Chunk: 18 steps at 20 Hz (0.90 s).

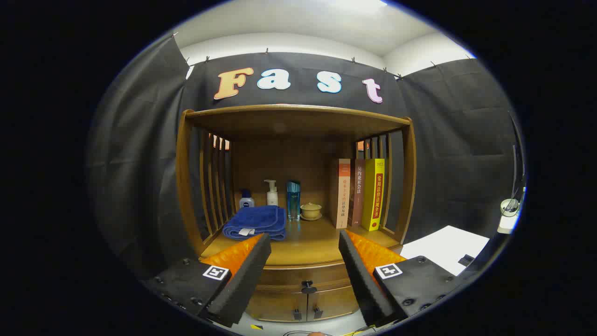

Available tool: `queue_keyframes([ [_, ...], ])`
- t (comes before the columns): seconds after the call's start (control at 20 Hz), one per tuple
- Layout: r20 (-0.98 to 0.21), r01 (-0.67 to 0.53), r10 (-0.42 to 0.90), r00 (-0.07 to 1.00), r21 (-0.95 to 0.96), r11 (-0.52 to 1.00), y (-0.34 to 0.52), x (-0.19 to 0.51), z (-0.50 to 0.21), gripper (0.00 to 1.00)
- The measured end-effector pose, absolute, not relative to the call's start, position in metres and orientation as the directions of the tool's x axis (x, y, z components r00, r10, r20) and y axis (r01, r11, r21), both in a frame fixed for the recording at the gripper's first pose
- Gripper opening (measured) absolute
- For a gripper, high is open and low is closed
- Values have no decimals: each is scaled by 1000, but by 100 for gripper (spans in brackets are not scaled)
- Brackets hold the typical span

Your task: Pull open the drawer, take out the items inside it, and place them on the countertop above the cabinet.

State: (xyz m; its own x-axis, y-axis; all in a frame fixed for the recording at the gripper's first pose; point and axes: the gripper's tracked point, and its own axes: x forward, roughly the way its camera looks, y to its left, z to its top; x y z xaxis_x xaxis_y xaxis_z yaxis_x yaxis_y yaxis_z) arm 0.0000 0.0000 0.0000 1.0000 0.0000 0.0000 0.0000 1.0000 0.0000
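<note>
The drawer (303, 276) sits closed in the front of the wooden cabinet (298, 186), just under the countertop (303, 247), with a small dark knob (306, 284) at its middle. Below it are two little doors (305, 305), each with its own dark handle near the centre seam. What lies inside the drawer is hidden.

The gripper (304, 240) hangs in front of the cabinet with its fingers spread wide and nothing between them. The drawer front and its knob show in the gap between the two fingers, a little way beyond them, untouched.

On the countertop, a folded blue towel (255, 223) lies toward the left, just beyond the left finger. Behind it stand a small blue-capped bottle (246, 199) and a white pump bottle (271, 193), near each other. A tall blue bottle (293, 200) stands just beside the towel's right edge, and a small lidded cup on a saucer (310, 211) sits next to that. To the right, three books (359, 193) stand upright together against the slatted side: a pale one, a dark red one and a yellow one.

A shelf top (298, 112) roofs the alcove. To the right of the cabinet is a white surface (447, 247).
</note>
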Motion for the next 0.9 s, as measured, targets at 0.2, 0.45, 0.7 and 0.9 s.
queue_keyframes([
  [0.2,0,-4,4,1000,-13,1000,0,2,0,98],
  [0.45,-2,-4,4,1000,5,1000,0,3,-2,98],
  [0.7,-11,-1,1,1000,15,1000,0,1,-15,98],
  [0.9,-11,-2,2,1000,28,1000,1,3,-16,98],
])
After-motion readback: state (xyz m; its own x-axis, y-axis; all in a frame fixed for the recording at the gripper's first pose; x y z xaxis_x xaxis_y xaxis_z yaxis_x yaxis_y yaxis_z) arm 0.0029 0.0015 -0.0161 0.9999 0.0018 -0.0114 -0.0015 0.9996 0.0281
